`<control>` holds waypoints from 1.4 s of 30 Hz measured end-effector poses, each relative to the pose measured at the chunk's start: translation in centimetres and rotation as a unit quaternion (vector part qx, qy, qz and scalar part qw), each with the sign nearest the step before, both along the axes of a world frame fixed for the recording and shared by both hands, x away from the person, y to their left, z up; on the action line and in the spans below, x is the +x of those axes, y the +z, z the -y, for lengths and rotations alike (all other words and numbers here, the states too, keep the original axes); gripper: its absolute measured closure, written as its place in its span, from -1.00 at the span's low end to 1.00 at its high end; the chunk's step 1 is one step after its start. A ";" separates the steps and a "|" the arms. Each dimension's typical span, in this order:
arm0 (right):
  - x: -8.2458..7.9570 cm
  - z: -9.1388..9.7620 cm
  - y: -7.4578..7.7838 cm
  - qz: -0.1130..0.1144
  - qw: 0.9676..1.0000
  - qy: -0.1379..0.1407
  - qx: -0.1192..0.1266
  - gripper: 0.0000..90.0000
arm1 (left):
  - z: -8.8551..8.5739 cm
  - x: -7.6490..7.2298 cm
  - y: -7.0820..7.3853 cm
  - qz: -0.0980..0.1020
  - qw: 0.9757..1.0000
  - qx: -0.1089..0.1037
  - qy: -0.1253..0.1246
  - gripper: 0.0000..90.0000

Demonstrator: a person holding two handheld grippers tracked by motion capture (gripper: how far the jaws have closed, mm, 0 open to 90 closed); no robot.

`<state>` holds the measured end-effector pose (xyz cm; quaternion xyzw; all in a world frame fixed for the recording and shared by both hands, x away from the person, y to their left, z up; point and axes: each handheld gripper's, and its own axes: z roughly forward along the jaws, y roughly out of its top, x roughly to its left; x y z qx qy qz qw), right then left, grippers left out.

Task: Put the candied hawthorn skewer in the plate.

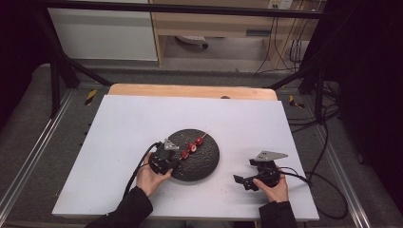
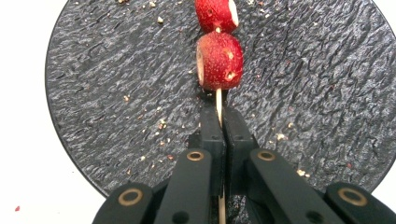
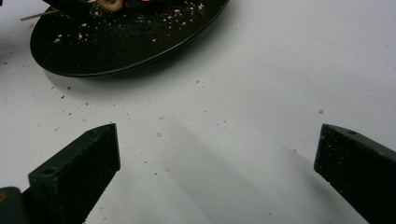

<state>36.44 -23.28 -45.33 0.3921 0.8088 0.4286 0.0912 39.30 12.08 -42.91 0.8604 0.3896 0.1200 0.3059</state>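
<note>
A round black textured plate (image 1: 204, 161) lies near the middle of the white table. Over it a thin wooden skewer (image 2: 218, 105) carries red fruit pieces (image 1: 193, 146) (image 2: 219, 60). My left gripper (image 1: 174, 165) (image 2: 220, 123) is at the plate's left edge, shut on the skewer's bare end, with the nearest fruit just beyond its fingertips. My right gripper (image 1: 241, 181) (image 3: 217, 154) rests on the table to the right of the plate, its jaws wide apart with only bare table between them. The plate (image 3: 140, 42) lies ahead of it, up and to the left.
Crumbs are scattered over the plate (image 2: 116, 93) and on the white table top (image 1: 142, 123) around it. Cables trail from both grippers toward the table's front and right edges. A wooden strip (image 1: 190, 90) borders the table's far side.
</note>
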 end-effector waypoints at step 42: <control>-0.2 0.3 0.3 -0.002 1.000 -0.007 0.006 -0.98 | -10.6 -2.6 1.2 0.036 0.998 -0.052 -0.027 -0.85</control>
